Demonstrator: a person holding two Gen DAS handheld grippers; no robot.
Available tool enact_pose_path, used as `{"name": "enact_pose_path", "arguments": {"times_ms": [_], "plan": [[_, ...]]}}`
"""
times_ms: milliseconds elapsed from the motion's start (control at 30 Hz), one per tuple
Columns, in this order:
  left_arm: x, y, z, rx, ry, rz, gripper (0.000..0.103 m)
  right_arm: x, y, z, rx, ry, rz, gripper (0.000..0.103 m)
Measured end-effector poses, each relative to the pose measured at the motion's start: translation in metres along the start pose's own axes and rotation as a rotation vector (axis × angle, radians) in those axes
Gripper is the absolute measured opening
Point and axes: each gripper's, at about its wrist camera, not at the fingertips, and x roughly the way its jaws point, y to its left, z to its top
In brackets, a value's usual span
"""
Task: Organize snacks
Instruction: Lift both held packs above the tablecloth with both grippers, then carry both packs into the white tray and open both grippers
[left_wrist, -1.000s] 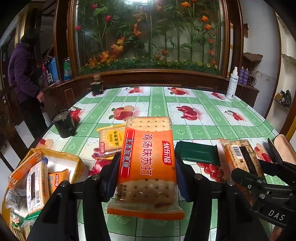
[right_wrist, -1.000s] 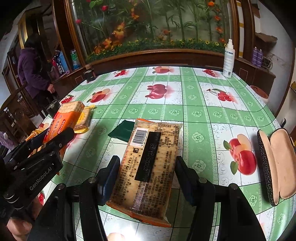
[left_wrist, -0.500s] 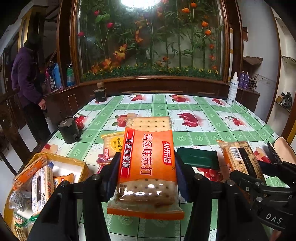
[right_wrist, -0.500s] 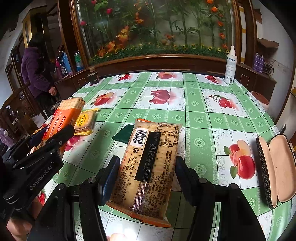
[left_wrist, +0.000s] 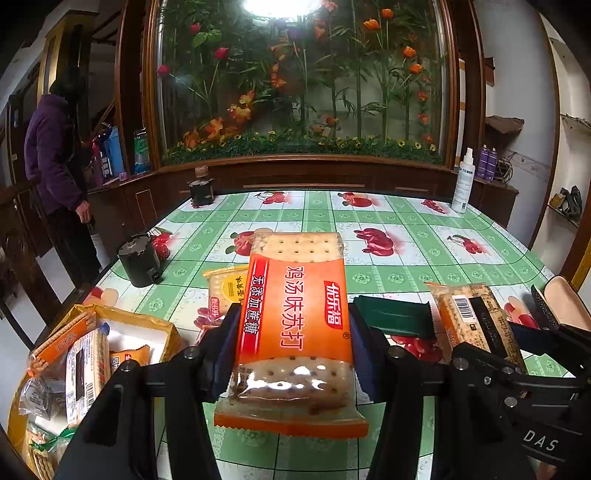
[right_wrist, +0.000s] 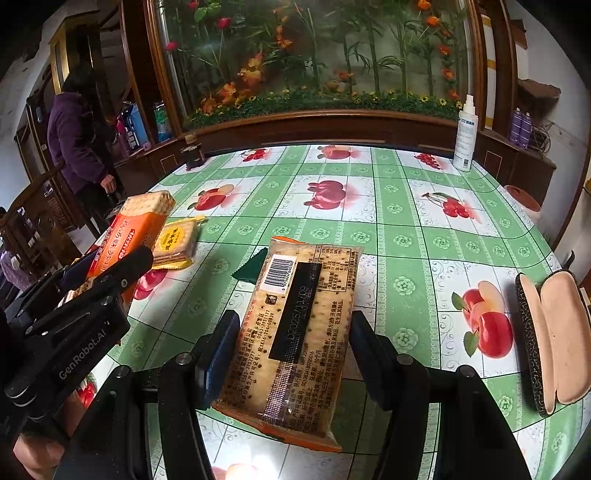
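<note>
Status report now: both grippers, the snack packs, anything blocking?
Left gripper shut on orange cracker pack, held above table. Right gripper shut on barcode-side cracker pack. Snack box at left, open. Nothing blocking visible.

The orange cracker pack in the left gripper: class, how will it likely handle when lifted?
The orange cracker pack probably stays fairly stiff: it juts straight out of the left gripper without drooping. Its glossy film may be slippery. The crackers showing through look brittle, so hard squeezing could crack them.

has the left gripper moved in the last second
Yes. The left gripper, shut on the orange cracker pack, has risen and tilted up: the yellow box and black canister sit lower in its view.
</note>
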Motion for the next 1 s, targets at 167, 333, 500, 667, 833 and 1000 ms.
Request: {"name": "enact_pose_path", "arguments": {"times_ms": [167, 333, 500, 667, 833, 1000], "plan": [[-0.021, 0.003, 0.004, -0.027, -0.053, 0.02, 0.053, -0.005, -0.001, 0.001, 0.01, -0.021, 0.007, 0.065], [-0.058, 0.009, 0.004, -0.061, -0.06, -0.02, 0.053, -0.013, 0.007, 0.003, -0.005, -0.046, 0.036, 0.065], [-0.094, 0.033, 0.001, -0.065, -0.042, -0.054, 0.053, -0.02, 0.026, 0.008, -0.005, -0.04, 0.119, 0.065], [-0.122, 0.089, -0.01, -0.137, 0.002, -0.067, 0.053, -0.025, 0.063, 0.01, -0.03, -0.023, 0.203, 0.065], [-0.134, 0.156, -0.036, -0.201, 0.07, 0.027, 0.053, -0.023, 0.123, 0.019, -0.1, -0.015, 0.27, 0.065], [-0.125, 0.197, -0.068, -0.252, 0.144, 0.094, 0.053, -0.006, 0.193, 0.023, -0.175, 0.025, 0.322, 0.065]]}}
